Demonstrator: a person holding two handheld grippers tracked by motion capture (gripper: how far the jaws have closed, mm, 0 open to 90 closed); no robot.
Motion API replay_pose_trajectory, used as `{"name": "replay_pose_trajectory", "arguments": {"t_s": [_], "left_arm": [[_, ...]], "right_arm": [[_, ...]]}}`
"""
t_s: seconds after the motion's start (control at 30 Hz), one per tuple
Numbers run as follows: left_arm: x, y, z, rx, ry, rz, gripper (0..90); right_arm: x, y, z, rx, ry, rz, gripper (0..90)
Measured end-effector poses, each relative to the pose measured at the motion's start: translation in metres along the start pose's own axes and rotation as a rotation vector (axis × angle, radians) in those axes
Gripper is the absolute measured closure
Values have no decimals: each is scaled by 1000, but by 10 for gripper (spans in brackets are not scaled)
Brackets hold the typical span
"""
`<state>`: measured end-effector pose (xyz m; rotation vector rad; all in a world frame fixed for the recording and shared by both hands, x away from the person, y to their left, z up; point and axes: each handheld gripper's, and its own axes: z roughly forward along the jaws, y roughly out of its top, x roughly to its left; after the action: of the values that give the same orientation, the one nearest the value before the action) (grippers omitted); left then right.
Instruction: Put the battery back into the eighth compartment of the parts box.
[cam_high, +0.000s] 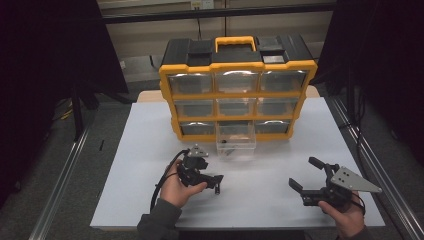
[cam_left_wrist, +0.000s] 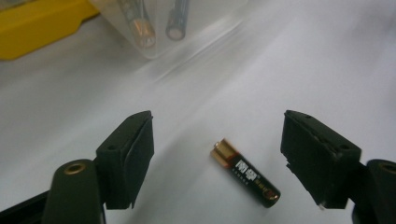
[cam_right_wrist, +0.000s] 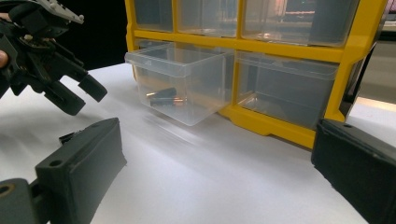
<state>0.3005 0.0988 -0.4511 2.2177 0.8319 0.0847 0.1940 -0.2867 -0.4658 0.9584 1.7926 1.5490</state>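
Step in hand, as judged: picking up a loose battery (cam_left_wrist: 246, 173) from the white table (cam_high: 150, 150), most likely to go into the clear drawer (cam_right_wrist: 184, 88) pulled out of the yellow organizer (cam_high: 238, 90).

Left gripper (cam_left_wrist: 217, 156): released, jaws apart with nothing pressed between the pads. The battery lies flat on the table between the two jaws, nearer the right-hand jaw and touching neither, set at a slant to the line across them. The drawer sits ahead of the jaws, with other batteries inside.

Pose: the left hand (cam_high: 175, 187) holds its gripper angled down toward the table, jaw tips low over the surface.

Right gripper (cam_high: 307, 189): released, empty, held level and well apart from the battery, pointing toward the organizer.

Next move calls for lowering the jaws to straddle the battery squarely, then clamping without rolling it away
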Motion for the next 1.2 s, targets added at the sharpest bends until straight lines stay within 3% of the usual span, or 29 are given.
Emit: {"name": "replay_pose_trajectory", "arguments": {"t_s": [0.43, 0.67, 0.77, 0.93, 1.0, 1.2], "left_arm": [[-10, -11, 7, 67, -15, 1, 489], [-14, -14, 12, 71, -12, 5, 522], [-15, -15, 13, 96, -20, 17, 550], [-17, -17, 13, 93, -1, 33, 631], [-20, -17, 13, 105, 21, 57, 663], [-22, -17, 13, 112, 51, 47, 770]], "right_arm": [[0, 0, 0, -3, 0, 0, 20], [0, 0, 0, 1, 1, 0, 20], [0, 0, 0, 1, 2, 2, 20], [0, 0, 0, 0, 3, -2, 21], [0, 0, 0, 0, 2, -7, 20], [0, 0, 0, 0, 1, -2, 21]]}}
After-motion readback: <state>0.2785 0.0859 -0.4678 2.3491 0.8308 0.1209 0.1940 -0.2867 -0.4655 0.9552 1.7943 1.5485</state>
